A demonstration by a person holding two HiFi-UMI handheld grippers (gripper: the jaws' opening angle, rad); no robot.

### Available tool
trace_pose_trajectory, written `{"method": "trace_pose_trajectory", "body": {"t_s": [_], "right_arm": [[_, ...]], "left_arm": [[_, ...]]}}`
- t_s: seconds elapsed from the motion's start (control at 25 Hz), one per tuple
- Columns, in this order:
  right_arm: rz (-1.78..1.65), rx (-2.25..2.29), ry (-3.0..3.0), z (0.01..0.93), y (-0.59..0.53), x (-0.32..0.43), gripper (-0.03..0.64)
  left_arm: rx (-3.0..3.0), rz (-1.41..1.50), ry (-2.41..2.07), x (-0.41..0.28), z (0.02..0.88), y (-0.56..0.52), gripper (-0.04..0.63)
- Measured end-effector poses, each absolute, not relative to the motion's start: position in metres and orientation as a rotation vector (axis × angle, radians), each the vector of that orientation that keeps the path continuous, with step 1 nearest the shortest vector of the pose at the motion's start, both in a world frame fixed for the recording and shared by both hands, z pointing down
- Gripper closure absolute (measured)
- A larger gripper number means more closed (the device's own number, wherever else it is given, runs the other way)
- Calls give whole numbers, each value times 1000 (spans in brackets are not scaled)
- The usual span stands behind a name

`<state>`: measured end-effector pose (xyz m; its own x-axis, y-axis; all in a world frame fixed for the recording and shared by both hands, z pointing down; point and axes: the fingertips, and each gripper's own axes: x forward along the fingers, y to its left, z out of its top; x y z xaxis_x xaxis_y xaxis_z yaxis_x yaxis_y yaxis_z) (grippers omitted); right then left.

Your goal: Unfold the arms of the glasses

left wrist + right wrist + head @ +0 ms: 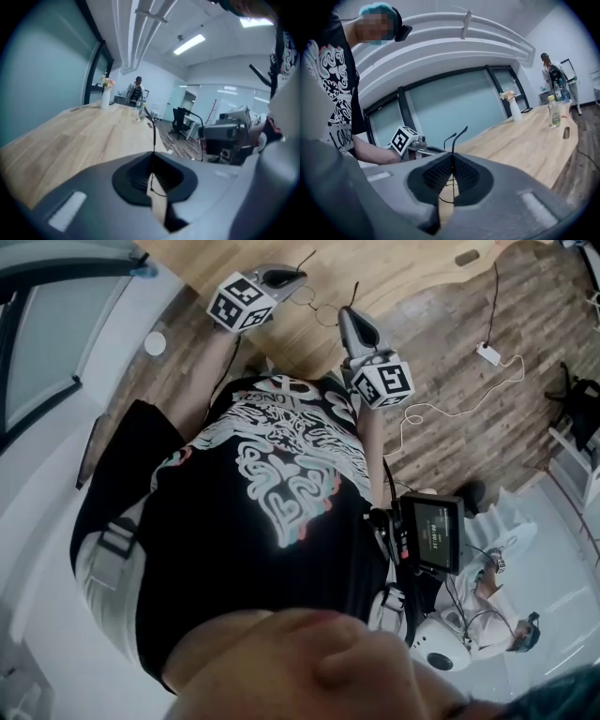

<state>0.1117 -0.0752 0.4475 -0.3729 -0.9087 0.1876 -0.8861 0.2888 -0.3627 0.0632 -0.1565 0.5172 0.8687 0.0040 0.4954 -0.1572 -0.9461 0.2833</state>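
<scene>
The glasses (317, 306) are thin black wire and hang between my two grippers over the wooden table (403, 268). My left gripper (298, 277) is shut on the wire frame. One thin arm (154, 129) sticks straight up out of its closed jaws (153, 161), and a wire loop shows below them. My right gripper (345, 313) is shut on the frame too. In the right gripper view a curved arm (459, 136) rises from its jaws (452, 164), with a second arm tip (449, 137) just behind. The lenses are not discernible.
A bottle (553, 111) and a white vase of flowers (513, 107) stand far down the table. A white adapter with cable (488, 353) lies on the floor. A small monitor (433, 532) hangs at the person's hip. An office chair (179, 122) stands beyond the table's end.
</scene>
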Motion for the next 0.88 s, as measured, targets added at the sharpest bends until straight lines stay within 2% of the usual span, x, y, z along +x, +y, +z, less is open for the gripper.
{"method": "trace_pose_trajectory", "body": {"t_s": [0.4, 0.88], "right_arm": [[-674, -2025, 2358, 467, -77, 139, 617], [-672, -2156, 2314, 472, -80, 144, 617]], "left_arm": [[2786, 741, -90, 61, 502, -143, 606], [2799, 712, -106, 58, 500, -131, 606]]}}
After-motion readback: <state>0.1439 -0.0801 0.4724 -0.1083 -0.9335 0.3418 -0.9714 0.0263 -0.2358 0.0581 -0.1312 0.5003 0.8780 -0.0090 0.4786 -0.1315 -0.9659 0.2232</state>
